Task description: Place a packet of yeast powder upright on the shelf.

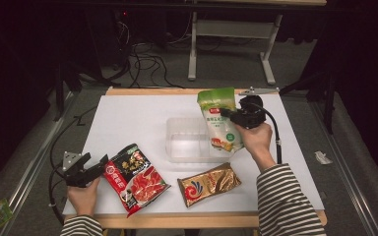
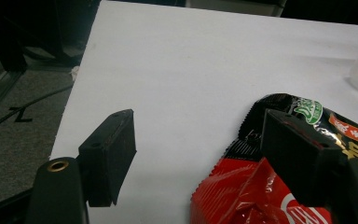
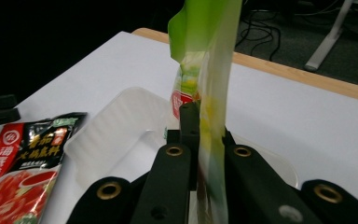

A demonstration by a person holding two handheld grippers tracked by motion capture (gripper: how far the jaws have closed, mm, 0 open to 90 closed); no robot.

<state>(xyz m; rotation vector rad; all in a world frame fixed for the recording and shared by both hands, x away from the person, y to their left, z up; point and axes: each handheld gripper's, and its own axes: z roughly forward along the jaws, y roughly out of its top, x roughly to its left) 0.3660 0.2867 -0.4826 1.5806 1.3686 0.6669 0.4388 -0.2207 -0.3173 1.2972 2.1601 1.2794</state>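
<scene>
Right tongs: clamped on green pouch, poised over clear tray, likely for packing. Left tongs: apart, flanking red packet edge.

Chinese "海底捞" on the red-and-black packet

High view overhead, gripper views close, sharing red packet

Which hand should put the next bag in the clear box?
Probably the right: its tongs are shut on the green bag, held over the box. The left tongs are open, beside the red bag.
</scene>
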